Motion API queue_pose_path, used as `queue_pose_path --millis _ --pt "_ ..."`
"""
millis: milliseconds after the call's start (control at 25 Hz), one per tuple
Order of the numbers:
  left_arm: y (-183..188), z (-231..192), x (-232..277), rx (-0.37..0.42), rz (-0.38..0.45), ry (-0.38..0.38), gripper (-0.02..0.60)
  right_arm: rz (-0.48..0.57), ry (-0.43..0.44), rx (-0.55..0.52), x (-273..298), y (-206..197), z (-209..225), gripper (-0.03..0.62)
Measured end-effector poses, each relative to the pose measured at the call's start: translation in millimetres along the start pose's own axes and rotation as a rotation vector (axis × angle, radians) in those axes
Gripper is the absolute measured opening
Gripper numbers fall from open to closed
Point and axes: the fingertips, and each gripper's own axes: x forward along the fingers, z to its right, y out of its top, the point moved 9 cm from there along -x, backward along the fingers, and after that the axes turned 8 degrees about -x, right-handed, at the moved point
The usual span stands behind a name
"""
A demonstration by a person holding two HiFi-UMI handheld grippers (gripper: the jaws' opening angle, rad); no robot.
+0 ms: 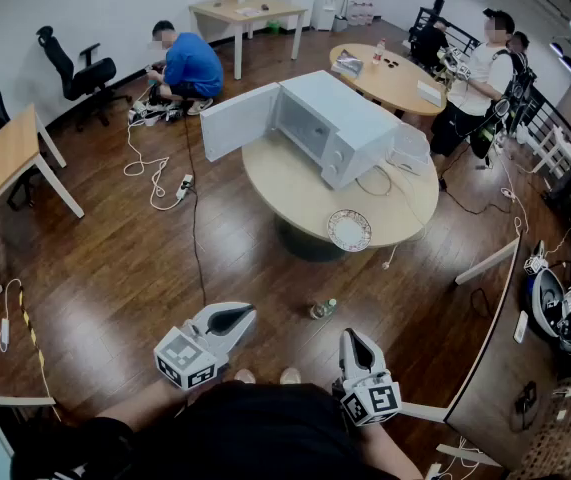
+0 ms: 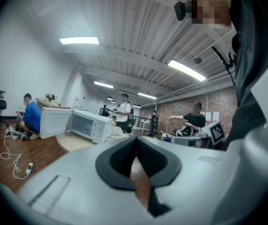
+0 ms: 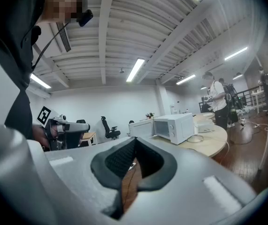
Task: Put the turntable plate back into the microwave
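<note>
Nearest the person, the left gripper [image 1: 245,313] and the right gripper [image 1: 350,334] were held side by side above the wood floor [image 1: 115,268], each with its jaws clenched together on nothing. Farther off, the turntable plate [image 1: 349,230] lay flat at the near edge of the round table [image 1: 285,193], well apart from both grippers. Beyond it on the same table stood the microwave [image 1: 330,123], its door [image 1: 238,120] swung open to the left.

The round pale wooden table [image 1: 285,183], well ahead of the fingers [image 1: 360,353] of the right gripper [image 1: 350,333], carries a white box-shaped microwave oven [image 1: 330,128] farther off and a round patterned plate [image 1: 349,230] at its fingerward edge.
</note>
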Motion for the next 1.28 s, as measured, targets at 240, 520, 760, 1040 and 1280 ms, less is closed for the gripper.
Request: queue_pose_path --millis 240,520,760,1040,1280 --pt "-1.2 -18.9 -19.3 0.028 0.001 0.005 0.005 -0.022 0.010 -0.008 7.5 -9.1 -26.7 0.002" --pt "8.1 -39.0 -42.9 0.038 0.031 0.050 0.005 0.070 -0.040 -0.094 18.0 18.7 -41.3 0.002" --pt "13.1 -55.1 -52.3 0.025 0.049 0.111 0.004 0.066 0.004 -0.084 39.8 15.0 -40.3 0.002" --pt "11.2 -64.6 -58.1 0.003 0.044 0.147 0.005 0.084 0.058 -0.074 66.9 12.9 -41.6 0.002" --pt "6.7 -73.6 -53.3 -0.043 0.053 0.170 0.004 0.067 0.085 -0.064 91.6 11.8 -34.4 0.002"
